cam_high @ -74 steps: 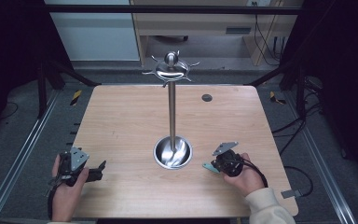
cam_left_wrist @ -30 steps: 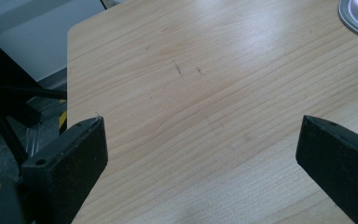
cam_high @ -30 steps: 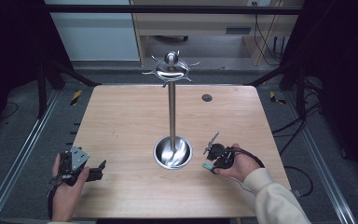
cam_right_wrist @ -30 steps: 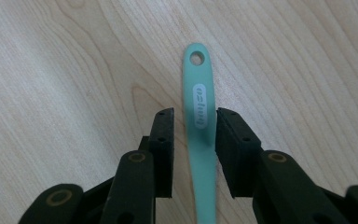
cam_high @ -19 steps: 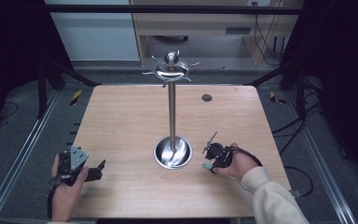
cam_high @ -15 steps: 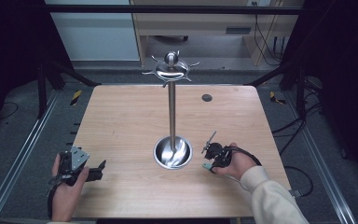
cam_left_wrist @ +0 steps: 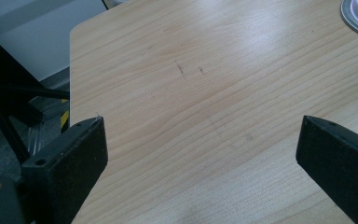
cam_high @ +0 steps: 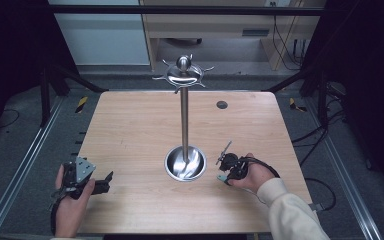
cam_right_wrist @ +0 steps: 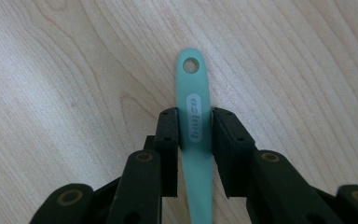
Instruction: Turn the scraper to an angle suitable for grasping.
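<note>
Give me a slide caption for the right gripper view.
Right tongs closing on a teal handle with a hanging hole, lying on the wooden table.

The light wooden desk (cam_high: pixel 130 130) lies bare across its left half and far right corner, so a hand could sweep there freely. At its middle the tall steel stand with a round dish base (cam_high: pixel 184 160) and a spiked crown rises upright, blocking any straight pass between the sides. A small dark round disc (cam_high: pixel 222 104) lies flat near the far edge.
</note>
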Demonstrator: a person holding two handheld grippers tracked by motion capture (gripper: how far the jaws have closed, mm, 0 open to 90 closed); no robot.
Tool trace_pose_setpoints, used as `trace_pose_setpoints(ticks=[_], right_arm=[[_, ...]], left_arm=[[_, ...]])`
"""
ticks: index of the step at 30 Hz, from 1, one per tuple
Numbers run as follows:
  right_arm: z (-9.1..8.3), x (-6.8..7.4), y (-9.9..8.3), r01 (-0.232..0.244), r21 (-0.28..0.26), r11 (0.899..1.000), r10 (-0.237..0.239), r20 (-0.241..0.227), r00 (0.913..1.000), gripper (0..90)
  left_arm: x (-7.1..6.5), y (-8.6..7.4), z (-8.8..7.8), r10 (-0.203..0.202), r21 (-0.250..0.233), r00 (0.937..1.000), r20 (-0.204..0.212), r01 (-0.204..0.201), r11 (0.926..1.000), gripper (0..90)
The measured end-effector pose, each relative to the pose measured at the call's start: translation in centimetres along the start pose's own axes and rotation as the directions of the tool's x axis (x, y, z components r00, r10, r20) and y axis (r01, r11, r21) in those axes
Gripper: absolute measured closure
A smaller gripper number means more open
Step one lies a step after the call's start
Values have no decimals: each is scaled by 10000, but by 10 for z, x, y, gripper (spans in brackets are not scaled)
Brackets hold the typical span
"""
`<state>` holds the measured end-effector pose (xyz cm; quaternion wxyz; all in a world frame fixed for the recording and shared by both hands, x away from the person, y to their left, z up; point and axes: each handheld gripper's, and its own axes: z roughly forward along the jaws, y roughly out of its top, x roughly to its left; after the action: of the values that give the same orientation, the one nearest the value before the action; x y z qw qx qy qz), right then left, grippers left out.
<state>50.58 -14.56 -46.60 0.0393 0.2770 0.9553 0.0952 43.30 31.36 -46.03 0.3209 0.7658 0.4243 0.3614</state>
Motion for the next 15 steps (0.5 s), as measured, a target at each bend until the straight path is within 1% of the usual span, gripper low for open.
trace_pose_setpoints(ticks=[7, 9, 10, 12, 13, 14, 15], right_arm=[[0, 2, -1, 233, -25, 9997, -232, 171, 9996, 741], [-1, 3, -1, 315, -51, 9995, -314, 150, 9994, 742], [-2, 3, -2, 230, -106, 9997, -228, 168, 9996, 742], [-5, 2, -3, 330, -297, 9990, -321, 300, 9990, 742], [-8, 2, -4, 228, -369, 9991, -217, 310, 9993, 743], [-11, 2, -5, 32, -385, 9993, -17, 391, 9992, 743], [-14, 1, -6, -52, -518, 9986, 79, 521, 9986, 743]], left_arm=[[0, 0, 0, -7, -18, 10000, 4, 7, 10000, 18], [0, 0, 0, 19, 26, 10000, 1, -19, 10000, 18], [0, 0, 0, 11, 29, 10000, 2, -11, 10000, 17], [0, 0, 0, -9, -13, 10000, -4, 9, 10000, 17], [0, 0, 0, -5, 2, 10000, 2, 5, 10000, 18], [0, 0, 0, 15, 25, 10000, 11, -16, 10000, 18], [0, 0, 0, 20, 28, 10000, 20, -20, 10000, 18]])
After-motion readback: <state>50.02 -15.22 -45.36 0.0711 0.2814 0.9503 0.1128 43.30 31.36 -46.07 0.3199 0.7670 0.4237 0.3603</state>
